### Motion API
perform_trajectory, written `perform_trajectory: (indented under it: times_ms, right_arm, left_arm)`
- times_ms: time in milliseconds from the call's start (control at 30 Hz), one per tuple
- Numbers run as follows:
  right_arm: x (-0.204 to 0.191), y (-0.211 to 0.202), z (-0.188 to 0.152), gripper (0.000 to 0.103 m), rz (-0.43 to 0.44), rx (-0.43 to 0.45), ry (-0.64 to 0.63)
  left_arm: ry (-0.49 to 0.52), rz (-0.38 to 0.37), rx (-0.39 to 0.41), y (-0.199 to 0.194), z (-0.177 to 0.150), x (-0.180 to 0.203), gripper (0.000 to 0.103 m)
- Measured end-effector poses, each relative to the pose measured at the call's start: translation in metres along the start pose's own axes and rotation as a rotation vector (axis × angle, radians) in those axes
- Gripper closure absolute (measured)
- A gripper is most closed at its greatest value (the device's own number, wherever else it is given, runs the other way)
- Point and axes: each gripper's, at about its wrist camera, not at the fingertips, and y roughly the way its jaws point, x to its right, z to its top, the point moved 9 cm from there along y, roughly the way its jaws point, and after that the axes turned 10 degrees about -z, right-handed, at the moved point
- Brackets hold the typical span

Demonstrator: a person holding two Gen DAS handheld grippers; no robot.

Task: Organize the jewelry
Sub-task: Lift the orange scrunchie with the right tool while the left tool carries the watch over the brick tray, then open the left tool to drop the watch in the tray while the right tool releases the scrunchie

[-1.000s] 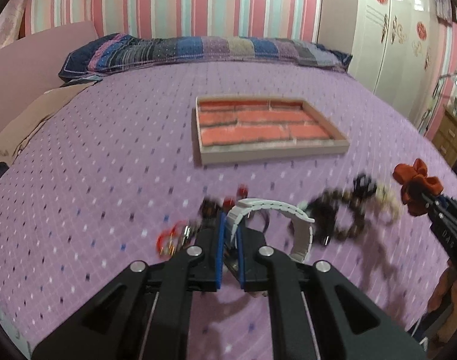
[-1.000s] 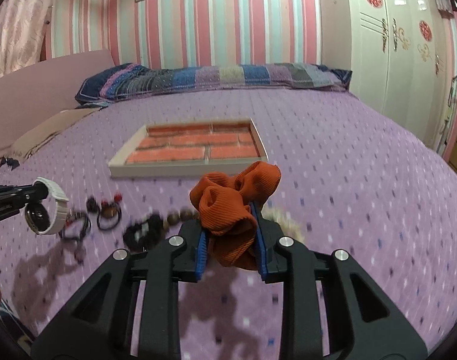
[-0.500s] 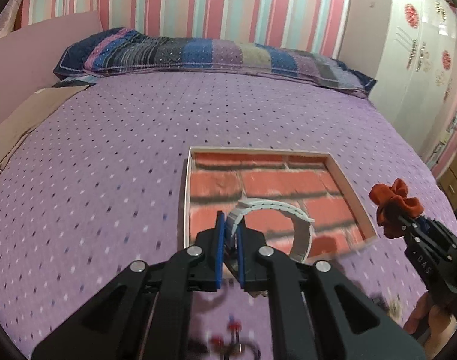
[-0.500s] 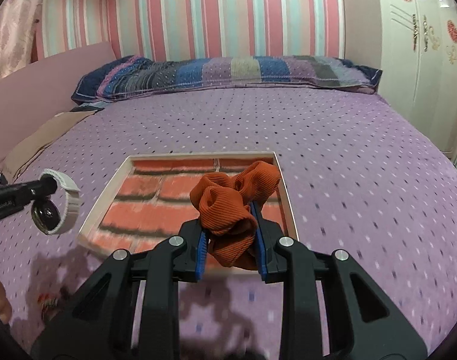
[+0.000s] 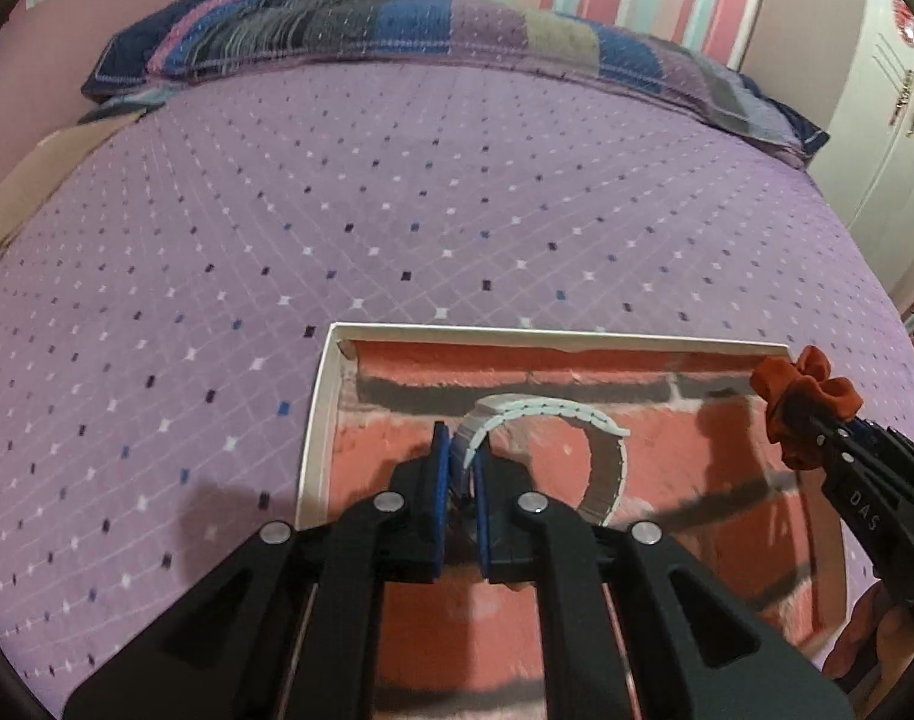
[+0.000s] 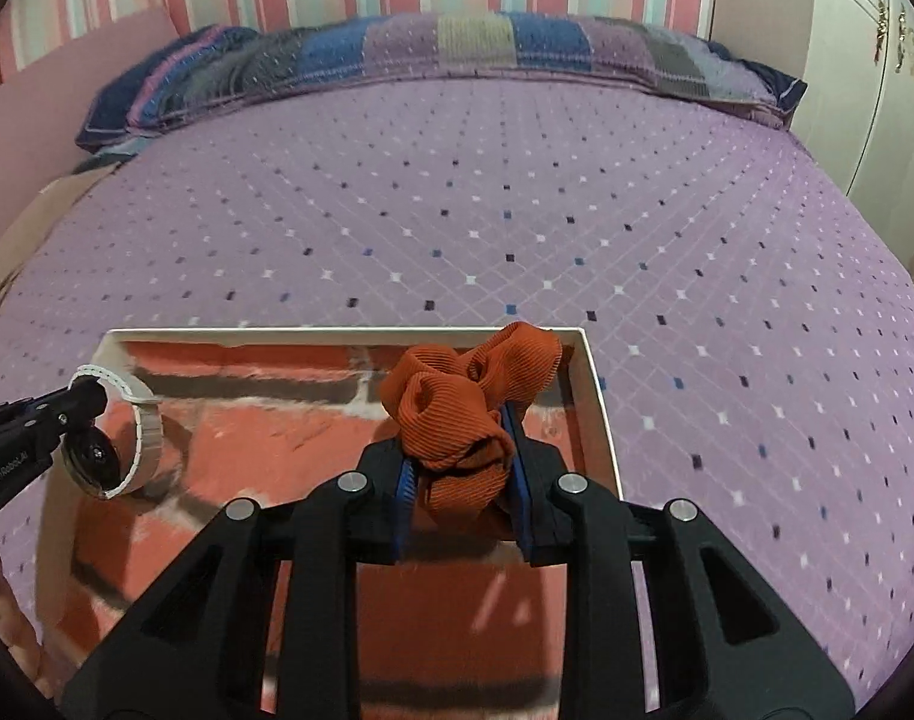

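Observation:
A shallow white-rimmed tray (image 5: pixel 316 420) (image 6: pixel 595 396) with a red brick pattern inside lies on the purple bedspread. My left gripper (image 5: pixel 458 450) is shut on a white watch (image 5: pixel 601 456), whose strap arcs out to the right above the tray's left part. In the right wrist view the same watch (image 6: pixel 127 450) hangs at the left, held over the tray. My right gripper (image 6: pixel 460 468) is shut on a rust-orange fabric scrunchie (image 6: pixel 457 408) over the tray's right part. From the left wrist camera the scrunchie (image 5: pixel 799 402) shows at the right edge.
The purple dotted bedspread (image 5: pixel 397 210) stretches beyond the tray to a striped patchwork pillow (image 6: pixel 457 48) at the striped wall. A white wardrobe (image 6: pixel 865 60) stands at the right. A person's hand (image 6: pixel 1 612) shows at the lower left.
Both grippers have travelled forward from the pile of jewelry on the bed to above the tray, carrying the watch and the scrunchie. The pile has dropped out of view.

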Motion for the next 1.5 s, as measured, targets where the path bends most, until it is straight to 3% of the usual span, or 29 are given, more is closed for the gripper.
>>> perform_trajectory:
  times_ms: [267,633,733,800,933,1067,1133,1200,1300,1433,1500]
  right_arm:
    - [-0.006,0.033,-0.001,0.074,-0.008,-0.086,-0.002]
    - [-0.004,0.038,0.004,0.039,0.024,-0.131,0.022]
    - [0.003,0.028,0.005,0.032,0.035,-0.121,0.034]
    - [0.004,0.021,0.006,0.028,0.058,-0.109,0.042]
    - [0.009,0.004,0.005,0.022,0.073,-0.086,0.052]
    - [0.017,-0.028,0.003,0.016,0.074,-0.022,0.052]
    - [0.022,-0.052,0.0,0.01,0.063,0.026,0.052]
    - [0.03,-0.086,-0.008,0.006,0.058,0.092,0.052]
    - [0.04,-0.13,-0.025,0.004,0.039,0.179,0.043]
    - [0.052,-0.176,-0.057,0.004,0.023,0.243,0.052]
    - [0.057,-0.196,-0.073,0.004,0.017,0.272,0.056]
  left_arm:
    - [0.024,0.027,-0.037,0.027,0.009,-0.008,0.095]
    - [0.042,0.028,-0.062,0.027,0.01,-0.004,0.09]
    - [0.05,0.025,-0.05,0.019,0.008,-0.003,0.076]
    - [0.055,0.022,-0.035,0.011,0.008,-0.002,0.051]
    - [0.075,0.016,-0.029,-0.005,0.003,0.001,0.049]
    - [0.079,-0.006,0.01,-0.039,-0.003,0.002,0.048]
    - [0.09,-0.013,0.054,-0.067,-0.008,0.003,0.043]
    - [0.101,-0.025,0.109,-0.098,-0.016,0.006,0.027]
    - [0.131,-0.047,0.203,-0.152,-0.036,0.01,0.023]
    - [0.139,-0.07,0.26,-0.201,-0.063,0.014,0.019]
    - [0.131,-0.073,0.292,-0.222,-0.076,0.012,0.01]
